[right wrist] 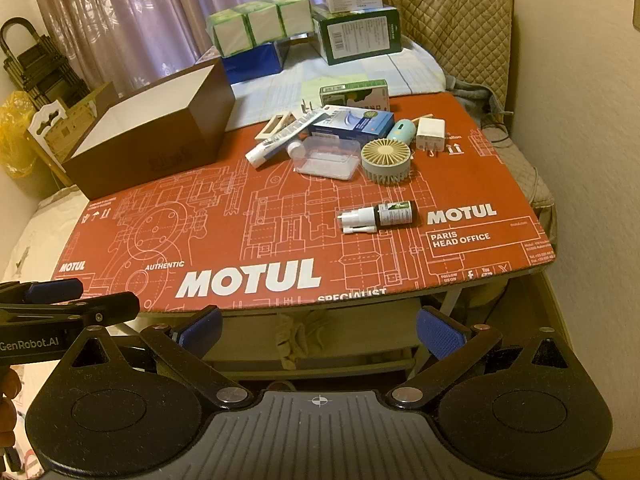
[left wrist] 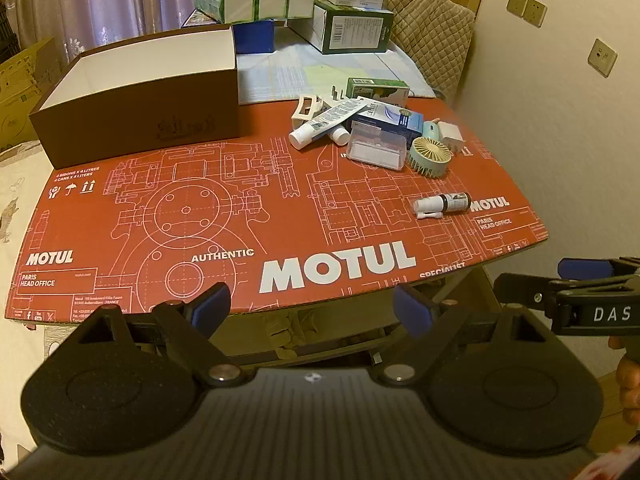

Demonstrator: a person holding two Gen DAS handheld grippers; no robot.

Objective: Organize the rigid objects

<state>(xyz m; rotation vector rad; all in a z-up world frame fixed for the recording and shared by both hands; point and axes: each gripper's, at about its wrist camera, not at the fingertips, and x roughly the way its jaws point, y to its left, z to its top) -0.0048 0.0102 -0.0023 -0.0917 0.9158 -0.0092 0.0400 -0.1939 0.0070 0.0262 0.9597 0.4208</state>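
Note:
An open brown box (left wrist: 136, 112) (right wrist: 160, 148) with a white inside stands at the back left of the red printed cardboard sheet (left wrist: 280, 216) (right wrist: 280, 224). At the back right lies a heap: a white tube (left wrist: 328, 122) (right wrist: 276, 142), a clear plastic case (left wrist: 376, 148) (right wrist: 326, 158), a blue carton (left wrist: 386, 120) (right wrist: 352, 122), a round hand fan (left wrist: 430, 156) (right wrist: 386, 160), a white charger (left wrist: 450, 134) (right wrist: 430, 134) and a green carton (left wrist: 378, 90) (right wrist: 354, 92). A small spray bottle (left wrist: 442, 204) (right wrist: 376, 216) lies alone, nearer. My left gripper (left wrist: 310, 310) and right gripper (right wrist: 318, 334) hover open and empty before the sheet's near edge.
Stacked green, white and blue boxes (left wrist: 256, 0) (right wrist: 280, 24) stand behind on a pale cloth. A quilted chair back (left wrist: 432, 20) (right wrist: 452, 20) is at the back right by the wall. Curtains hang behind; cardboard boxes (left wrist: 20, 88) sit at the far left.

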